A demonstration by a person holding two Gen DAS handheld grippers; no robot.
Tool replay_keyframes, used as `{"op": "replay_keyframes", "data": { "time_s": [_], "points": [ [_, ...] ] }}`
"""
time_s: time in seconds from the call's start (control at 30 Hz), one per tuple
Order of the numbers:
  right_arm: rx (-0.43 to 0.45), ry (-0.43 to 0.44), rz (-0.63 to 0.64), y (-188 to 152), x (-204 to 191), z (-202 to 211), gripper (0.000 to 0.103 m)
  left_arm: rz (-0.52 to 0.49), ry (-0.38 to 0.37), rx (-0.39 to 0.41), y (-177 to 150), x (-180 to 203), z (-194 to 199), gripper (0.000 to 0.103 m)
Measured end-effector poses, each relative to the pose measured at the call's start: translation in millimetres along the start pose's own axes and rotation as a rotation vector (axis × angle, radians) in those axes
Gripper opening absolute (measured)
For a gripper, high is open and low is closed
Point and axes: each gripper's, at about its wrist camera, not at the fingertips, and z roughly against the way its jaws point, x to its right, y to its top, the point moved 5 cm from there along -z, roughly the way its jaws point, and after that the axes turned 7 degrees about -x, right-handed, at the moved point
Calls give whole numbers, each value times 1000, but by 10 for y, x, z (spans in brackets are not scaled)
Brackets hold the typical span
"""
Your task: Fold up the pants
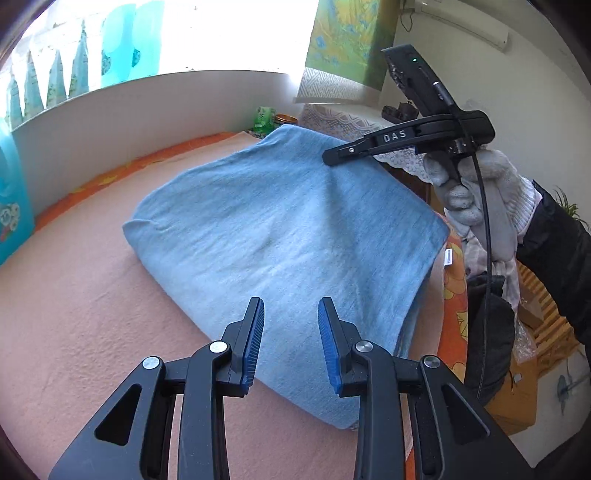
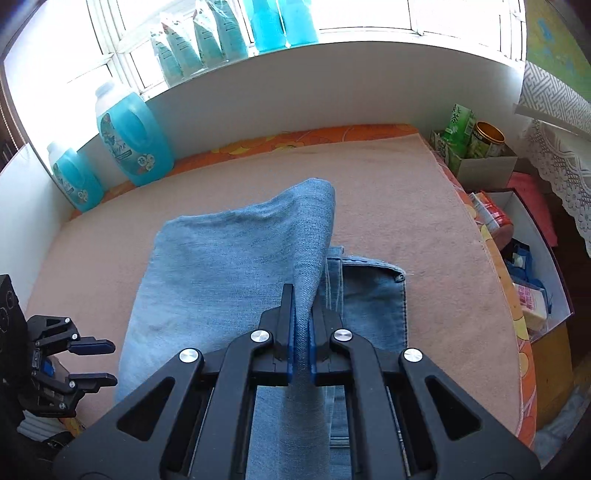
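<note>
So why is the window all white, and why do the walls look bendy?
Left wrist view: daylight overexposes the window, and the fisheye lens curves the wall. Right wrist view: same glare at the window, while the jeans stay sharp.

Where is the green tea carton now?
In the right wrist view, the green tea carton stands at upper right, beyond the bed's far corner, beside a gold tin.

Bright daylight from window (image 2: pixel 332 14), glass blown out white. Soft shadows on bed (image 1: pixel 74 295). Edges bent round, dark corners. Mostly sharp, slight blur.
</note>
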Motion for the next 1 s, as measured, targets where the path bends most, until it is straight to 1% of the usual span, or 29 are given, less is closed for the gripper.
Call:
{"op": "replay_keyframes", "data": {
  "time_s": [0.13, 0.27, 0.33, 0.4, 0.43, 0.47, 0.5, 0.53, 0.6, 0.63, 0.7, 0.77, 0.8, 0.87, 0.93, 1.0],
  "points": [
    [-14, -14, -8, -3, 112, -148, 5, -40, -46, -25, 31, 189, -144, 28],
    [-13, -45, 10, 33, 142, -189, 5, -82, -41, -60, -25, 349, -301, 29],
    [-26, -50, 13, 18, 149, -246, 5, -87, -45, -75, -62, 357, -357, 29],
    [-31, -76, 12, -4, 173, -259, 6, -79, -46, -79, -97, 366, -378, 29],
    [-25, -86, 0, -17, 196, -225, 12, -82, -44, -78, -103, 385, -376, 29],
    [-15, -97, -9, -35, 221, -173, 22, -88, -41, -79, -92, 439, -384, 29],
    [-3, -105, -19, -61, 251, -102, 25, -92, -46, -80, -102, 463, -374, 29],
    [5, -108, -25, -108, 273, -34, 27, -96, -54, -84, -112, 495, -361, 29],
    [14, -107, -24, -247, 261, 95, 28, -113, -65, -88, -130, 544, -330, 29],
    [19, -126, -16, -333, 240, 153, 28, -119, -76, -92, -153, 568, -317, 29],
    [33, -169, 25, -510, 153, 257, 29, -124, -83, -88, -193, 595, -268, 29],
    [34, -167, 54, -686, 63, 322, 31, -102, -83, -73, -201, 538, -185, 29],
    [26, -168, 67, -770, 26, 335, 31, -83, -87, -71, -202, 499, -153, 29],
    [11, -204, 90, -901, -5, 329, 31, -49, -81, -61, -202, 410, -90, 29],
    [-22, -245, 110, -1021, 25, 266, 31, -28, -55, -48, -199, 321, -32, 29],
    [-59, -259, 105, -1110, 108, 202, 31, 5, -35, -39, -187, 213, 12, 29]
  ]
}}
